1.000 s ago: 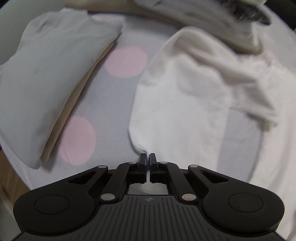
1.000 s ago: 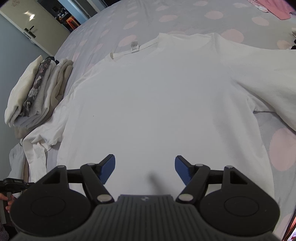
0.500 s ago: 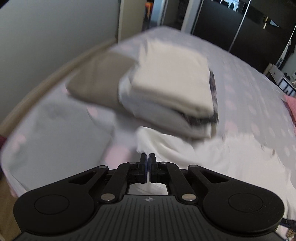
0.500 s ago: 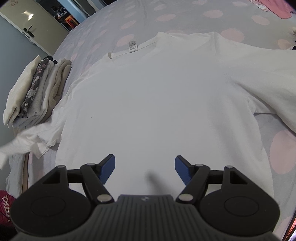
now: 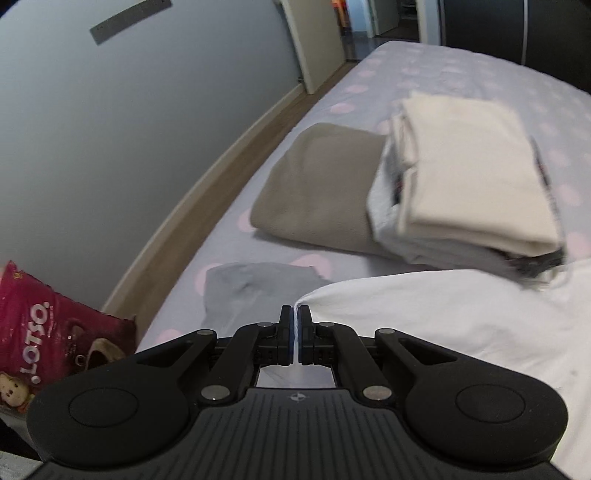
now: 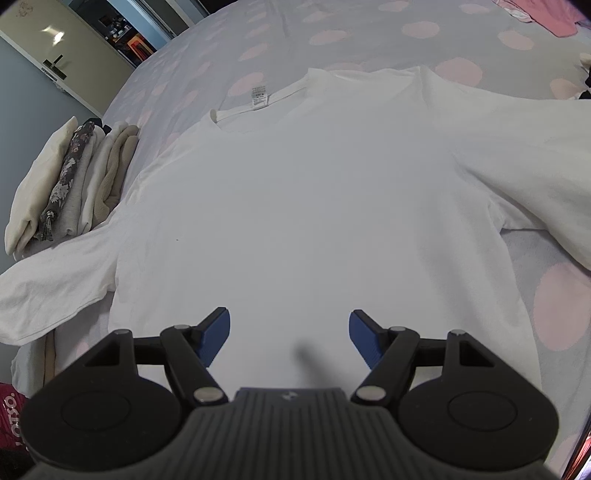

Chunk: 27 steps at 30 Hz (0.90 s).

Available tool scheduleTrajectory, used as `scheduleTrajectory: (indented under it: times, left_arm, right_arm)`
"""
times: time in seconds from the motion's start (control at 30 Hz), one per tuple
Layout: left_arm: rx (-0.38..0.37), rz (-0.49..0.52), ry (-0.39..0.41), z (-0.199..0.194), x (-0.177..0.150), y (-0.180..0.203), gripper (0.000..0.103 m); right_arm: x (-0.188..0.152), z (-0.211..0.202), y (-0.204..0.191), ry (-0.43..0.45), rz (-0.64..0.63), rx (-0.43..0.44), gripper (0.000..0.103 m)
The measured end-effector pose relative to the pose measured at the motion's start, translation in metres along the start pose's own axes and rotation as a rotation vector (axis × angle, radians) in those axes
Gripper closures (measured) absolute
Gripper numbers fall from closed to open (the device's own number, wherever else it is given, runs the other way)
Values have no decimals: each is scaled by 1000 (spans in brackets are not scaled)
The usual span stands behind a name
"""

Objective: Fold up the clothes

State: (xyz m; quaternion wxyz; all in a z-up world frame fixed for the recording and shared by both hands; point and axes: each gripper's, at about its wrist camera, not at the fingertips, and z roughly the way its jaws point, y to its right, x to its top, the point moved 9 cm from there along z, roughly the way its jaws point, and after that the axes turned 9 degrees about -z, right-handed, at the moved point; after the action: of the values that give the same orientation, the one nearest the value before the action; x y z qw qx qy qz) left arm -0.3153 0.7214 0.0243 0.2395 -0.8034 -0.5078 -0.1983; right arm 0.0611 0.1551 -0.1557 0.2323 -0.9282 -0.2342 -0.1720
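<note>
- Now the white T-shirt (image 6: 295,206) lies flat on the dotted bed (image 6: 332,37).
- Left gripper (image 5: 295,314) is closed on its sleeve edge; the cloth behind it is blurred.
- Right gripper (image 6: 290,332) hangs wide open over the shirt's lower part, holding nothing.
- Left of the shirt, the pile of folded clothes (image 6: 66,184) is partly hidden.

my grippers: 2, left gripper (image 5: 294,317) and right gripper (image 6: 290,330)
white t-shirts spread flat: 1, white t-shirt (image 6: 314,206)
sleeves i see on it: 2
neck labels: 1, neck label (image 6: 259,96)
folded piles: 1, folded stack (image 5: 469,184), i count about 5 layers from my right view, edges hard to split
tan folded items beside it: 1, tan fabric (image 5: 317,188)
grey cloths on the bed: 1, grey cloth (image 5: 255,288)
red bags: 1, red bag (image 5: 48,339)
pink garments far off: 1, pink garment (image 6: 543,14)
beds: 1, spotted sheet (image 6: 332,33)
</note>
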Motion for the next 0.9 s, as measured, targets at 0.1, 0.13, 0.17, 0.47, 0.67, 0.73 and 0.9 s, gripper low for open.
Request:
scheduleTrajectory:
  times: [0.1,0.13,0.17,0.47,0.67,0.73,0.9]
  left_arm:
    - [44,-6,11,25,-7,-4,103]
    - [57,-8,15,33,-10,-5,103]
    - [57,-14,16,42,-13,-6,103]
    - [-53,-62,-66,67,-65,5,79]
    - [-352,95,-217,34,-137,65,79]
    - [-448,140,-266,23,-165,89,79]
    - [-596,258,-325,2,-222,156,79]
  right_arm:
    - [0,-1,1,10,-20,-9,29]
    - [-1,-2,1,12,-26,-13,29]
    - [-1,-2,2,15,-32,-15,29]
    - [-6,-2,4,-10,-111,-56,29]
    - [-8,-8,2,-17,-127,-61,29]
    - [-8,-9,2,-16,-128,-65,29]
    - [-7,-15,-1,-3,-131,-72,29]
